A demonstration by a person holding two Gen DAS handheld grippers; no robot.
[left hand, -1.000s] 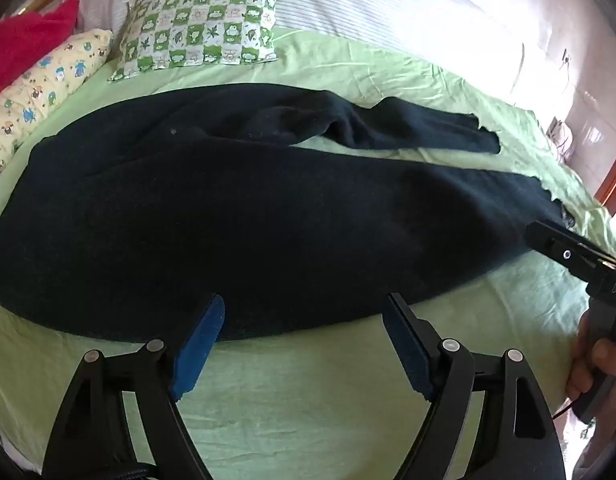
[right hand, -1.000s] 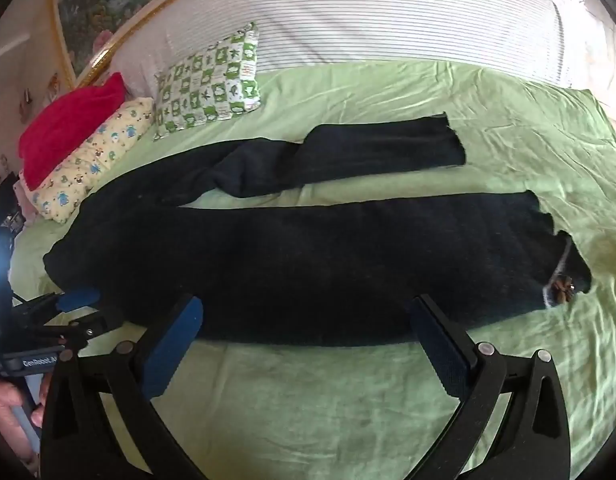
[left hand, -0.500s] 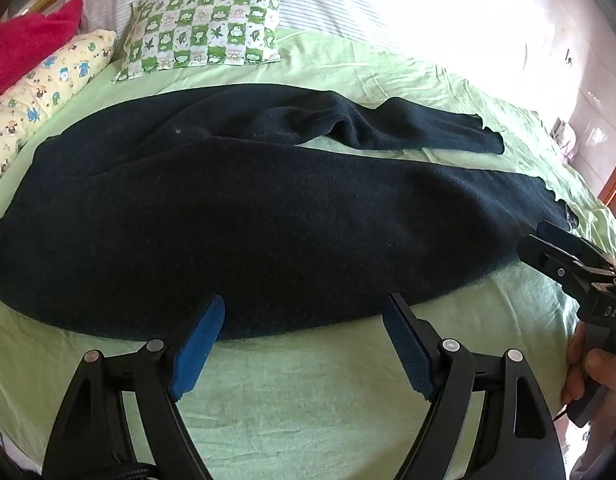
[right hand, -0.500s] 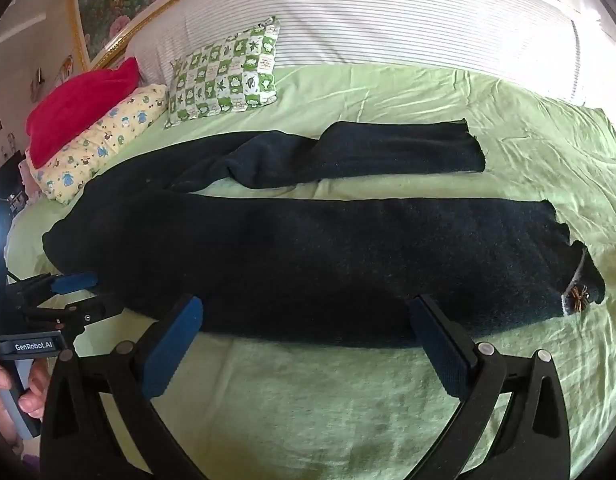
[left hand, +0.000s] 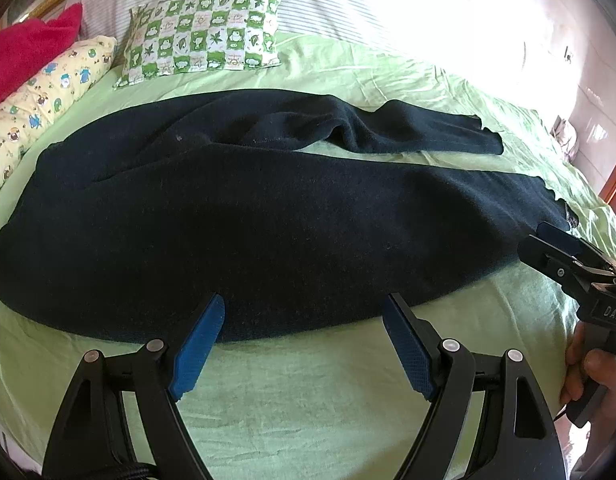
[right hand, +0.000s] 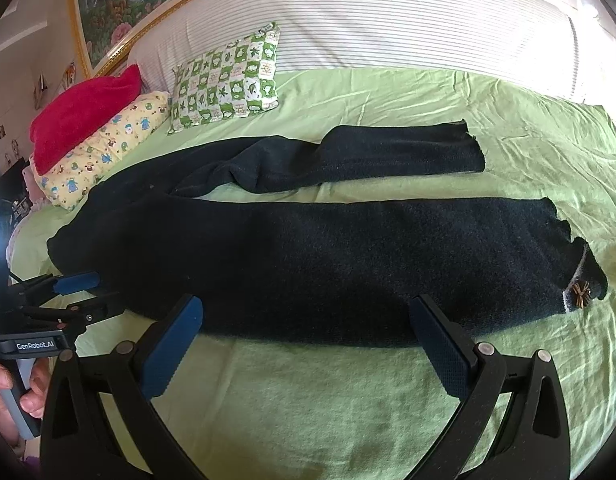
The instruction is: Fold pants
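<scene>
Dark navy pants lie spread lengthwise on a green bed sheet, waist at the left, both legs running right, the far leg partly bunched. They also show in the right wrist view, where the near leg's hem has a small brown bow. My left gripper is open and empty, just short of the near edge of the pants by the waist. My right gripper is open and empty, just short of the near leg's edge. Each gripper appears in the other's view: the right one, the left one.
A green checked pillow, a yellow patterned pillow and a red cushion lie at the head of the bed on the left. A striped white headboard runs along the far side. Bare green sheet lies under both grippers.
Both grippers have crept a little closer to the near edge of the pants. The jaws have stayed open and the pants have not moved.
</scene>
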